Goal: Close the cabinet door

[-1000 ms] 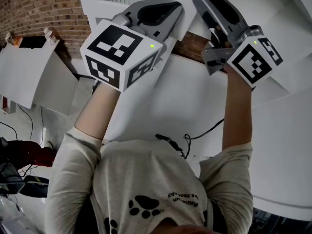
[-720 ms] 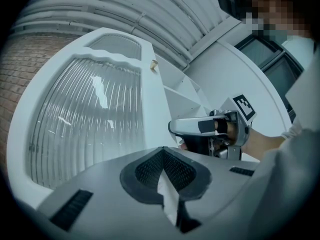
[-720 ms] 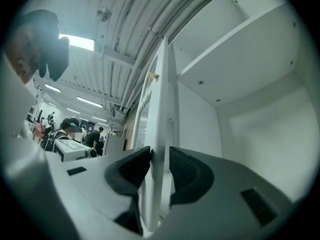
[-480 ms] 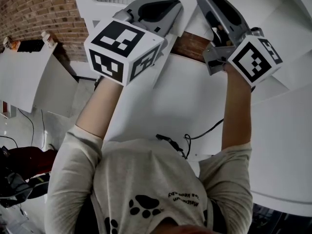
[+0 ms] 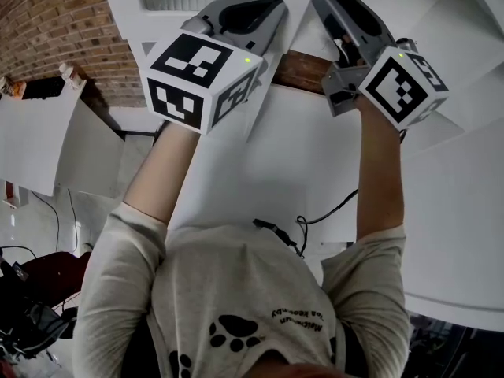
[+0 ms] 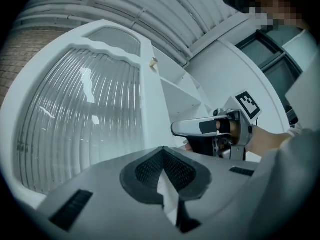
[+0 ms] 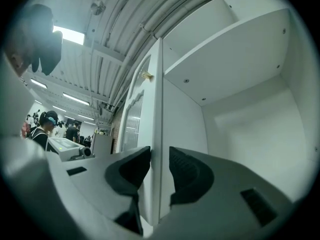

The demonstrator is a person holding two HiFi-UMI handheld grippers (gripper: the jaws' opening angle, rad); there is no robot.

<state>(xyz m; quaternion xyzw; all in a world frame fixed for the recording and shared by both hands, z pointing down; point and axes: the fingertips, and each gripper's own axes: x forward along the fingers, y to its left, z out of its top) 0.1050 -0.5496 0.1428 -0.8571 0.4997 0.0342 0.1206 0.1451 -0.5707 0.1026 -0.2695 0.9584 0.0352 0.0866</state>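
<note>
- Left claw (image 6: 162,151) low in frame, grey; dark ribbed pads (image 6: 147,169) meet at tips, nothing between.
- Ahead and left: white cabinet door (image 6: 146,109) standing open. Ribbed glass panel (image 6: 80,119) under wavy top rail; small knob (image 6: 154,61) near upper free edge.
- Right of door: white shelves (image 6: 177,91) inside cabinet.
- Right claw (image 6: 179,134) just beside door's free edge, contact unclear; marker cube (image 6: 248,101) behind it, bare wrist (image 6: 261,138) trailing right.
- Corrugated ceiling (image 6: 165,9) above.

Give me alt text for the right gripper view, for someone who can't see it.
The right gripper has its jaws either side of the free edge of an open white cabinet door. To the right is the cabinet interior with a shelf; far left, people under ceiling lights.
</note>
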